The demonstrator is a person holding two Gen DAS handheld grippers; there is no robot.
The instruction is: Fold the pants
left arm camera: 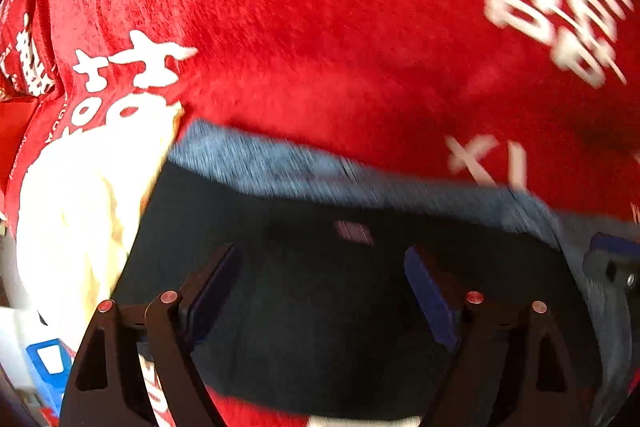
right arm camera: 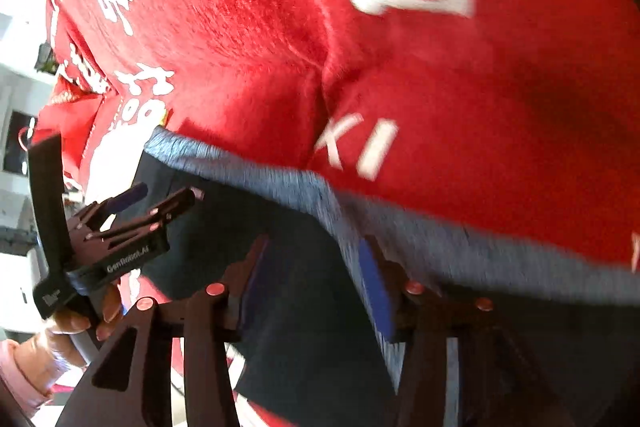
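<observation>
Lifting clear cleanly matters now: both the left gripper [left arm camera: 320, 291] and right gripper [right arm camera: 316, 279] stand apart with nothing between them, the pants [left arm camera: 320, 327] lying just below on the red cloth [left arm camera: 320, 27], so rise straight without snagging the fold.

Both wrist cameras look steeply down, close over the dark pants [left arm camera: 304, 307] on the red cloth [right arm camera: 248, 39].
</observation>
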